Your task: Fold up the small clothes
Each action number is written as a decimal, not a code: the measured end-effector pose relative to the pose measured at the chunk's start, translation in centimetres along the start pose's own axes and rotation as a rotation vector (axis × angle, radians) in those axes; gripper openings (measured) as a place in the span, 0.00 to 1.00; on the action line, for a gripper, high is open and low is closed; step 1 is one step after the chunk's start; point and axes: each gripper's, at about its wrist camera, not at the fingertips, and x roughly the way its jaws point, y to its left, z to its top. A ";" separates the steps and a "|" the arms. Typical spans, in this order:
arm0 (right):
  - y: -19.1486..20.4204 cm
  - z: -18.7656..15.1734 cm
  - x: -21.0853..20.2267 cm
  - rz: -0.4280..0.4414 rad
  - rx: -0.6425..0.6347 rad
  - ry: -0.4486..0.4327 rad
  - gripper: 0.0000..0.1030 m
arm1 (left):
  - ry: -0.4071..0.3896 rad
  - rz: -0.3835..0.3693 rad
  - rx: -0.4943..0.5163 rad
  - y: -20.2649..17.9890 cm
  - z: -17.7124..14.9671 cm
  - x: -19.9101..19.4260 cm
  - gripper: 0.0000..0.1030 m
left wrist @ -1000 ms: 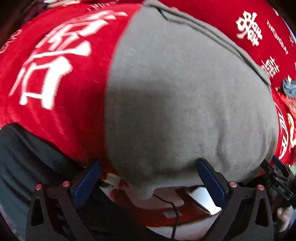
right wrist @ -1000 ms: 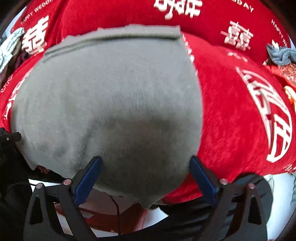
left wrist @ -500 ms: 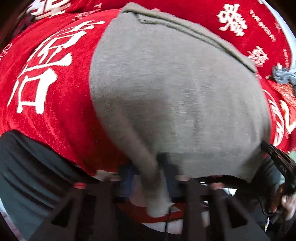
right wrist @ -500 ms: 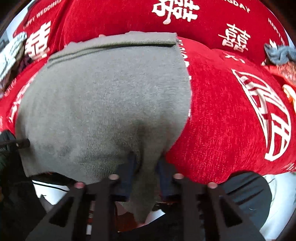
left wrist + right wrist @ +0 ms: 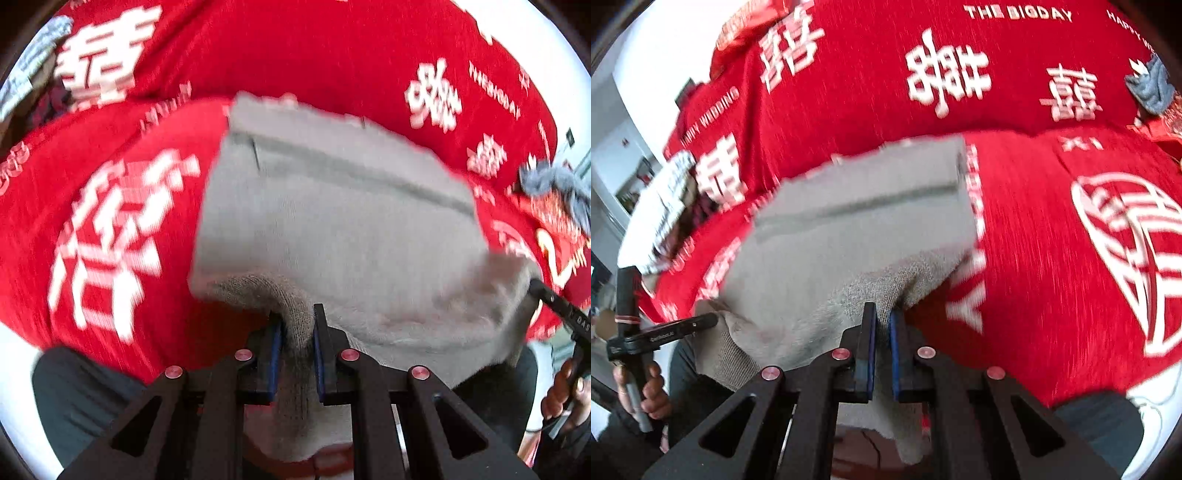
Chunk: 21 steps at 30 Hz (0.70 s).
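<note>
A big red cloth [image 5: 280, 55] with white writing covers the table. The right wrist view shows the words "THE BIGDAY" and "HAPPY WEDDING" on it. A small blue-gray rag [image 5: 561, 188] lies in a bunch far off on the red cloth, next to some red paper things. It also shows in the right wrist view [image 5: 1150, 86]. A striped white thing [image 5: 670, 206] sits at the left edge of the red cloth, but it is too blurry to name. Nothing lies on top of the gray garment [image 5: 332, 221], and nothing sits between it and the 2 tongs.

The gray garment lies on the red cloth in the middle, close to the person. Its far edge has a sewn band that runs from side to side, so its long way goes left to right. The far part lies flat. The near edge is lifted off the cloth and hangs between the 2 tongs.

The left gripper [image 5: 297, 336] is pinched tight on the near left corner of the gray garment [image 5: 849, 229]. The knit cloth is squeezed between its blue pads [image 5: 275, 350] and hangs down below them. The right gripper [image 5: 881, 332] is pinched tight on the near right corner the same way. Each view also shows the other gripper at its side edge, with the person's hand [image 5: 646, 391] around its handle. The pictures are blurry.
</note>
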 end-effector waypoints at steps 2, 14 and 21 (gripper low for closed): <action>-0.1 1.5 0.7 0.011 0.019 -0.026 0.07 | -0.046 0.008 -0.016 0.2 2.2 0.1 0.16; -3.2 5.2 10.2 -0.058 0.104 0.074 0.11 | -0.030 0.027 -0.062 2.8 6.0 6.9 0.17; -3.2 2.8 7.0 -0.013 0.079 0.038 0.70 | -0.066 -0.052 -0.098 4.1 4.6 4.1 0.86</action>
